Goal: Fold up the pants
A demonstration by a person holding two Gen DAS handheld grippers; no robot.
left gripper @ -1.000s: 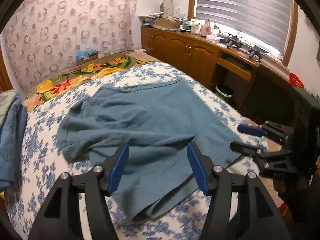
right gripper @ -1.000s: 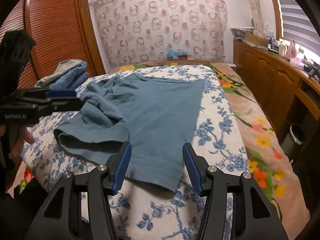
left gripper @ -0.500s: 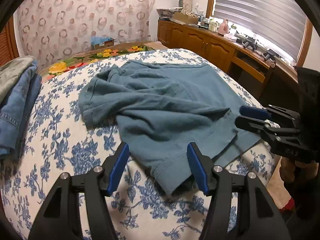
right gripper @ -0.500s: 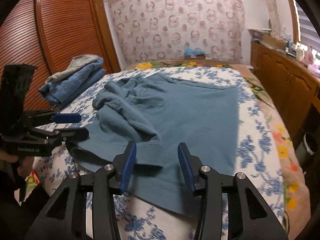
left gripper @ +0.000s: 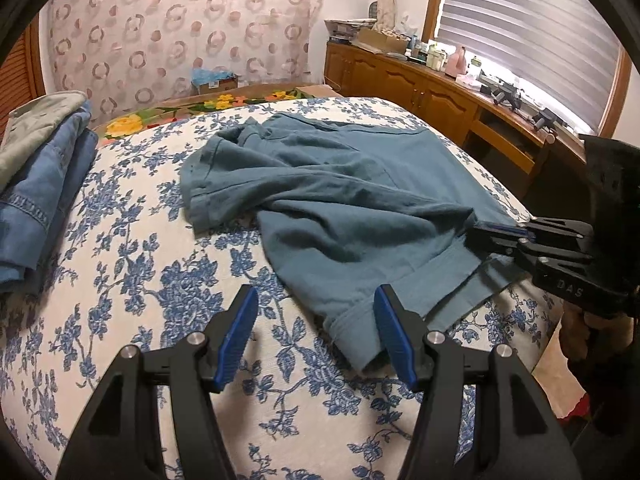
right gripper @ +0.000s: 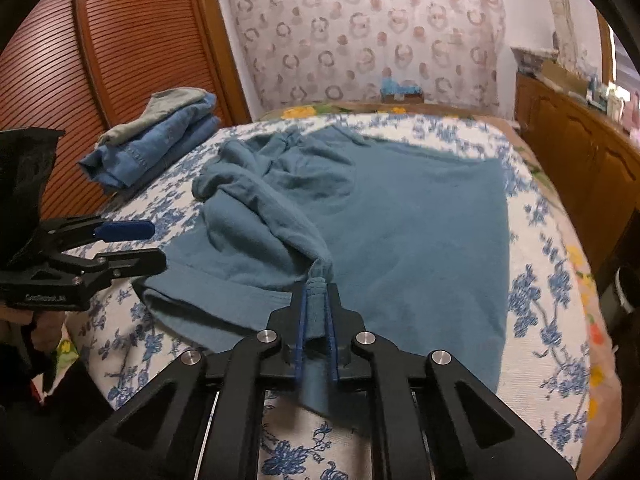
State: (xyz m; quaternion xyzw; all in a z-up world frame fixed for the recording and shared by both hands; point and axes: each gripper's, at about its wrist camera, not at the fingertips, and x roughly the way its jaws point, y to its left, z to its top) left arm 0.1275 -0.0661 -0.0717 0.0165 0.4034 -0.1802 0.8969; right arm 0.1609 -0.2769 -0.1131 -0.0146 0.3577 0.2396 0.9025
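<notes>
The blue pants (left gripper: 344, 208) lie crumpled on the bed cover (left gripper: 160, 280) with the blue flower print, straight in front of both tools. The right gripper (right gripper: 316, 292) is clenched on a bunched piece of the pants hem, and the cloth is pinched between its two blue pads (right gripper: 303, 320) and rises a little from the bed. The left gripper (left gripper: 314, 334) is released, with its jaws wide apart, and it hangs just above the cover; the near corner of the pants hem lies just inside its right finger (left gripper: 394, 344), but the fingers do not close on it. To the left of the left gripper there is one stack of folded clothes (left gripper: 40, 184), with blue jeans under one grey piece. It lies well apart from the pants. Far ahead of the tools one small box (left gripper: 214, 82) stands before a curtain (left gripper: 180, 32) with a ring pattern. On the right of the right gripper runs one long wooden cabinet (right gripper: 580, 160), with several small things on its top, too small to tell. One brown slatted door (right gripper: 100, 60) is on its left.
</notes>
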